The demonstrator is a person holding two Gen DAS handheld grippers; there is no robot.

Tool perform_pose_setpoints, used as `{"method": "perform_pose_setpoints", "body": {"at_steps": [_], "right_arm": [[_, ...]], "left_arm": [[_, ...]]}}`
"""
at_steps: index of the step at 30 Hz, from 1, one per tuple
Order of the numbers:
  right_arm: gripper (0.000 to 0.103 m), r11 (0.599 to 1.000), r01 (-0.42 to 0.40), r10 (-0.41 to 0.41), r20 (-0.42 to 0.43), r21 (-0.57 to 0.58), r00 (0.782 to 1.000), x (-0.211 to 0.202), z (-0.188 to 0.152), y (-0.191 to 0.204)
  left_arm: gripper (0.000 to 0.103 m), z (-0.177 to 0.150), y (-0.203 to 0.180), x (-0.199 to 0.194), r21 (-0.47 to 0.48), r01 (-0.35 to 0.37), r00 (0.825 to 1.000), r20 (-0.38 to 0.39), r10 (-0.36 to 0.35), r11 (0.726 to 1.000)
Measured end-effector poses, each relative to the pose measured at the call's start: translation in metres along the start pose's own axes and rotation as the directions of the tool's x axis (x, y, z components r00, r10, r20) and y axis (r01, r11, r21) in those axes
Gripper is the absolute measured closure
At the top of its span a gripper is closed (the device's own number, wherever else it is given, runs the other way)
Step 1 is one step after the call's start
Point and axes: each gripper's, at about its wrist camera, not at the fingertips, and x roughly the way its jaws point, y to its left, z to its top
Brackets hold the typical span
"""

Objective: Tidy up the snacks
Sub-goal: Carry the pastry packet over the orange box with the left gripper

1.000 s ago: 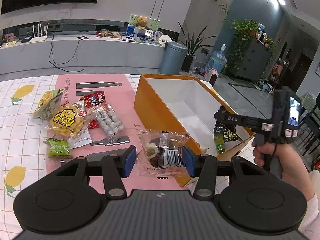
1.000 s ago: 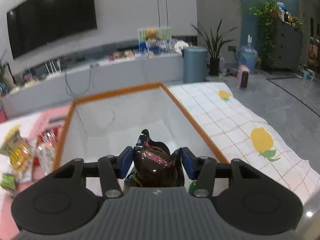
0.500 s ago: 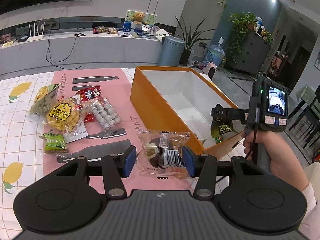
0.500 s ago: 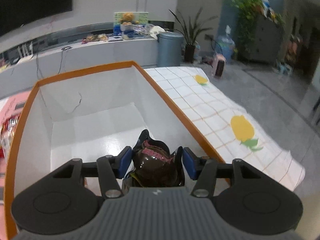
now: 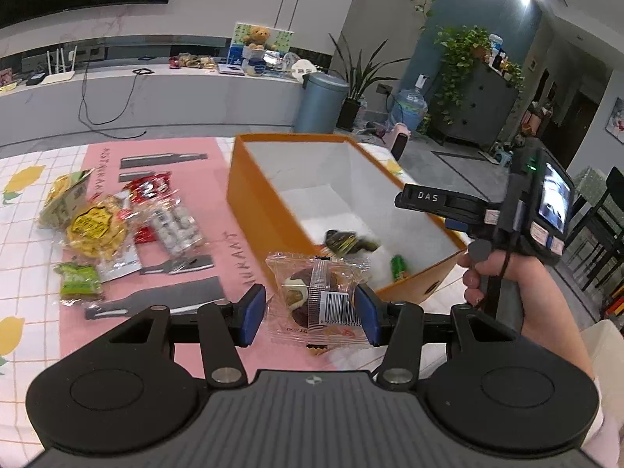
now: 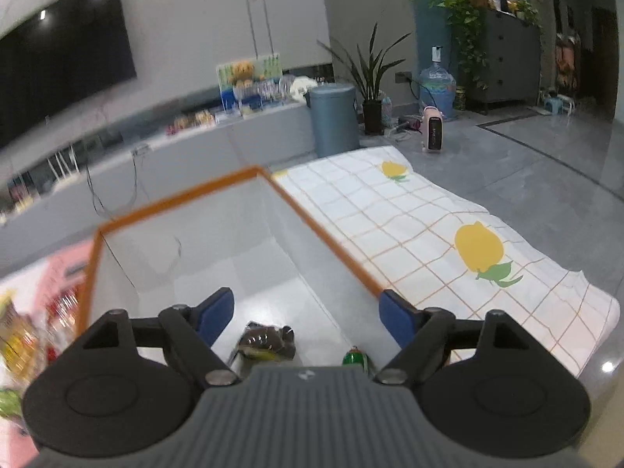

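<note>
The right gripper (image 6: 306, 318) no longer has the dark glossy snack packet (image 6: 267, 345) between its blue pads: a second ago the packet was pinched there above the box, and now the jaws are opening wide with nothing between them, while the packet lies at the lower centre of the right wrist view on the white floor of the orange cardboard box (image 6: 177, 199), beside a small green packet (image 6: 355, 357). In the left wrist view the same dark packet (image 5: 349, 241) shows blurred inside the box, right of centre, with the right gripper (image 5: 423, 197) above the box's near end. That reads as one snack delivered, and the right hand free for the next. The left gripper (image 5: 310, 314) keeps its jaws about half open around a clear-wrapped chocolate pastry (image 5: 318, 298) with a barcode label, at the lower centre of its frame; the right-hand pad touches the wrapper, the other stands just beside it, so it looks held and likely next for the box. Several snacks remain at the left of that frame on a pink mat (image 5: 218, 257): a yellow bag (image 5: 95, 230), a red packet (image 5: 148, 185), a clear pack of white sweets (image 5: 175, 228) and a small green one (image 5: 78, 279). The mat lies on a white checked tablecloth with lemon prints (image 6: 448, 241). Behind are a long grey counter (image 5: 175, 93), a dark television screen at upper left, a blue-grey bin (image 5: 321, 103), potted plants and a grey floor.
</note>
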Motion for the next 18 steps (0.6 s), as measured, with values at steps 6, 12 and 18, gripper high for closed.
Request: {"method": "perform_pose_setpoints", "body": {"at_steps": [6, 12, 18], "right_arm": [[0.019, 0.998, -0.044, 0.039, 0.110, 0.043, 0.993, -0.029, 0.010, -0.024], [0.019, 0.983, -0.102, 0.075, 0.175, 0.152, 0.982, -0.040, 0.020, -0.053], [0.019, 0.971, -0.103, 0.059, 0.199, 0.217, 0.978, -0.045, 0.025, -0.070]], "left_arm": [[0.046, 0.019, -0.033, 0.022, 0.031, 0.020, 1.000, -0.005, -0.019, 0.999], [0.046, 0.033, -0.062, 0.068, 0.091, -0.017, 0.998, -0.054, 0.022, 0.996], [0.046, 0.042, -0.078, 0.116, 0.071, -0.005, 0.993, -0.120, 0.013, 0.997]]}}
